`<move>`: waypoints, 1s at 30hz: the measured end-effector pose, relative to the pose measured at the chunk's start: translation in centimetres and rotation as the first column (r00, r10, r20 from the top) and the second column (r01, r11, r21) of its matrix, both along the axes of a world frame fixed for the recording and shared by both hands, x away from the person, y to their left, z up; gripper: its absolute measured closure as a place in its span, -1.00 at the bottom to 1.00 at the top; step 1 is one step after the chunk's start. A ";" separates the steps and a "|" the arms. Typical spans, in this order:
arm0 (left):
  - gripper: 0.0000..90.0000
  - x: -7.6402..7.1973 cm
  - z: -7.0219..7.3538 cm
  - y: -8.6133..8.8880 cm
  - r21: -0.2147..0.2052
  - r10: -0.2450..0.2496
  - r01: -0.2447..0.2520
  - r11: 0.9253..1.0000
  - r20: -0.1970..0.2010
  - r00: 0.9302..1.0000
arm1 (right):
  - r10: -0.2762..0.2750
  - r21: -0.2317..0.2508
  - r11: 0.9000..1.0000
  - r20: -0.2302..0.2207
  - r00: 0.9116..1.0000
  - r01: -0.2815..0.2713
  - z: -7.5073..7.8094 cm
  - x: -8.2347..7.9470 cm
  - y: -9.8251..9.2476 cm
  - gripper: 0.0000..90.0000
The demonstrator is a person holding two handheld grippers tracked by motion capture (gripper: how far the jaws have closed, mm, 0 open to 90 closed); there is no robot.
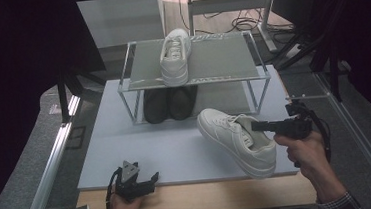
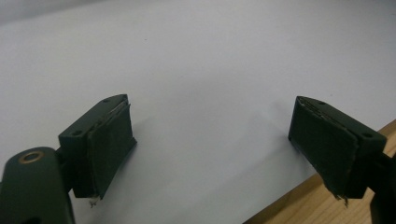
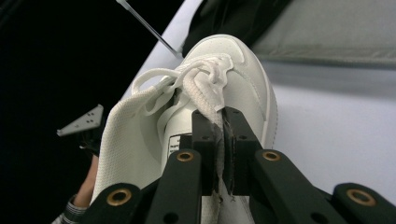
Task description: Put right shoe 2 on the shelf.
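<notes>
We see the right tool (image 1: 255, 126) clamped on the white sneaker (image 1: 236, 140): in the right gripper view its two black jaws stand pressed together on the sneaker's side wall at the collar, with the fabric pinched thin between the pads (image 3: 232, 154). The hand (image 1: 305, 150) that holds this tool comes in from the near right of the sneaker. The sneaker itself is tilted, toe pointing toward the shoe rack (image 1: 194, 78) and heel toward the near edge of the tabletop (image 1: 127, 154); in the high view we cannot tell whether its sole touches the tabletop or hangs just above it. Its laces (image 3: 187, 79) lie loosely knotted over the tongue.

The left tool (image 1: 139, 181) sits well to the left of the sneaker, at the near edge of the tabletop. In the left gripper view (image 2: 219, 154) its jaws stand wide apart with nothing between them, only the pale tabletop surface and a strip of wooden edge (image 2: 322, 200) below.

Beyond the sneaker, the shoe rack carries a second white sneaker (image 1: 175, 56) on its upper shelf. A pair of black shoes (image 1: 169, 103) stands under that shelf, just behind the held sneaker's toe.
</notes>
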State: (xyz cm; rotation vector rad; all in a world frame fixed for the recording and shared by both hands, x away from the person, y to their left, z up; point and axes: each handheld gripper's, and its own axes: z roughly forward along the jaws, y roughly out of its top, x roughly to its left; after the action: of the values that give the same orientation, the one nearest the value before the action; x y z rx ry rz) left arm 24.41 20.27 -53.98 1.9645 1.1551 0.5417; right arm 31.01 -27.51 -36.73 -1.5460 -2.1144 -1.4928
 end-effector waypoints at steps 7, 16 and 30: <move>-0.70 0.0 0.0 0.0 -0.001 0.001 -0.001 1.000 0.001 1.000 | -0.001 0.031 1.000 0.003 1.000 0.001 1.2 0.4 -0.1 0.88; -0.70 0.0 0.0 0.0 0.001 0.000 0.000 1.000 -0.001 1.000 | -0.013 0.058 0.998 0.015 1.000 0.013 3.0 0.7 0.0 0.88; -0.70 0.0 0.0 0.1 0.007 -0.005 0.005 1.000 -0.003 1.000 | -0.031 0.086 0.996 0.044 0.999 0.027 6.3 1.2 0.1 0.88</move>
State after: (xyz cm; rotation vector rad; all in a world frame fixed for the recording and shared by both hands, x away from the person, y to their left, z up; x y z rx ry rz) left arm 24.42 20.33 -53.95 1.9738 1.1517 0.5410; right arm 32.21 -27.40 -30.40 -1.5336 -2.0309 -1.6207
